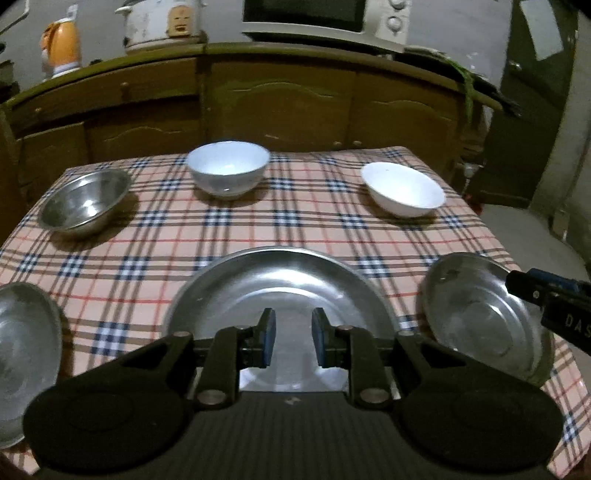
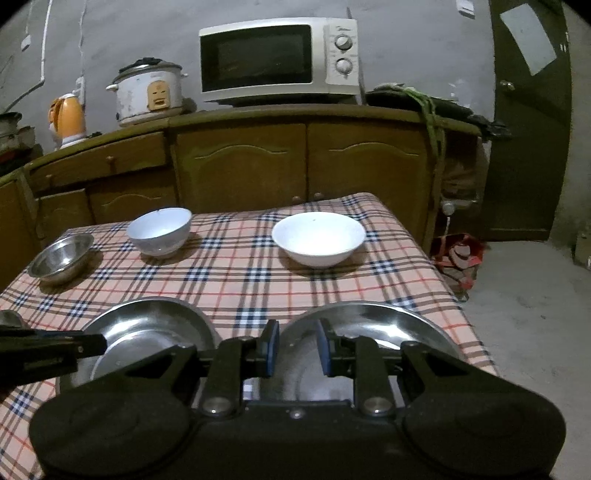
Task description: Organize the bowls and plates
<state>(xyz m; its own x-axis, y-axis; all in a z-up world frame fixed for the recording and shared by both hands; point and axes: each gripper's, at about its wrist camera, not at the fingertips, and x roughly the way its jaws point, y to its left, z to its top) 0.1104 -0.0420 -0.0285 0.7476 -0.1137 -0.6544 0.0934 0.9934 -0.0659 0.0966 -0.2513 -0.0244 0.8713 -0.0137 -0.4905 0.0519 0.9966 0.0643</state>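
Checked tablecloth (image 1: 295,229): both claws, left (image 1: 293,338) and right (image 2: 297,349), released; steel plate (image 1: 284,288) partly hidden, seemingly.

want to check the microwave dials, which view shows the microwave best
The right wrist view: the whole microwave sits on the cabinet, door and both dials clear. The left wrist view cuts it off at the top edge, showing only its lower part.

steel plates (image 1: 280,273) near edge; steel bowl (image 1: 83,203), white bowls (image 1: 227,170) beyond
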